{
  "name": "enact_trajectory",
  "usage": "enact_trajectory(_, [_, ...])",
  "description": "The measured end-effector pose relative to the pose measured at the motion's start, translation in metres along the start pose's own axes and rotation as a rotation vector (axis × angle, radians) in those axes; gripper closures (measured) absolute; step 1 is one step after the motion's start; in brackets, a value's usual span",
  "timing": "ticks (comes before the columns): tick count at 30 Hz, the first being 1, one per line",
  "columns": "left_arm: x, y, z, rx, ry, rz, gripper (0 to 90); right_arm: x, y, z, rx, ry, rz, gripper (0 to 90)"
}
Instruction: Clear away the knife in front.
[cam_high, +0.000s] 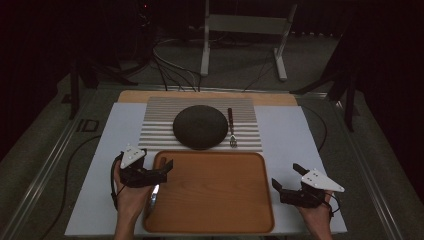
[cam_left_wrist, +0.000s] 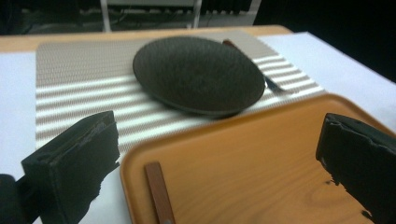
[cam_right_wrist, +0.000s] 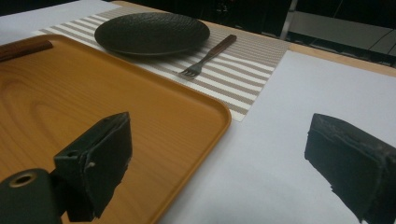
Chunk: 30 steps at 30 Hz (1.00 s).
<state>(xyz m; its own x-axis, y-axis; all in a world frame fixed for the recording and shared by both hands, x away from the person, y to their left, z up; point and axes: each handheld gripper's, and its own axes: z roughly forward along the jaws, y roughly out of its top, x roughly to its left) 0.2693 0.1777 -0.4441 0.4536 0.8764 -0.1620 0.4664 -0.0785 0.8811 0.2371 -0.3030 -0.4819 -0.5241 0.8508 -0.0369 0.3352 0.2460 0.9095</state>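
Overhead first: wooden tray (cam_high: 215, 195) sits at the near edge of the white table cover (cam_high: 290, 135), bare across most of its floor; one utensil with a brown handle and shiny metal end (cam_high: 155, 192) lies along its left side, type unclear. Behind the tray, touching its far rim, a striped placemat (cam_high: 160, 125) carries a dark round plate (cam_high: 200, 126), nothing on it, and a fork (cam_high: 232, 127) just right of the plate, tines toward the tray. Left gripper (cam_high: 162, 170) hovers over the tray's left far corner, jaws apart, gripping nothing. Right gripper (cam_high: 287, 182) sits just off the tray's right edge over the white cover, jaws spread wide, nothing between them. Left gripper view: jaws wide apart, tray corner (cam_left_wrist: 243, 163) below, brown handle (cam_left_wrist: 159, 191) lying on the tray near its left rim, plate (cam_left_wrist: 198, 74) on the mat beyond, fork (cam_left_wrist: 273, 84) partly hidden behind it. Right gripper view: jaws apart over the tray's right rim (cam_right_wrist: 219, 121) and the white cover (cam_right_wrist: 289, 140); plate (cam_right_wrist: 152, 32) bare, fork (cam_right_wrist: 205, 58) beside it on the mat, handle (cam_right_wrist: 23, 49) at the tray's far left edge.
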Motion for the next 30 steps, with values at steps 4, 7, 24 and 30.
enact_trajectory(4, [0.010, 0.005, -0.006, -0.045, -0.001, 0.024, 0.0, 0.000, 0.001, -0.001, -0.014, 0.002, 0.000, 7.5])
enact_trajectory(7, [0.017, 0.006, -0.011, -0.067, 0.014, 0.057, 0.0, 0.001, 0.001, -0.002, -0.016, 0.003, -0.001, 7.5])
enact_trajectory(24, [0.060, -0.009, -0.033, -0.140, 0.086, 0.082, 0.0, 0.003, 0.003, -0.005, -0.044, 0.009, -0.008, 7.5])
enact_trajectory(30, [0.068, -0.013, -0.035, -0.159, 0.084, 0.053, 0.0, 0.003, 0.003, -0.007, -0.049, 0.007, -0.011, 7.5])
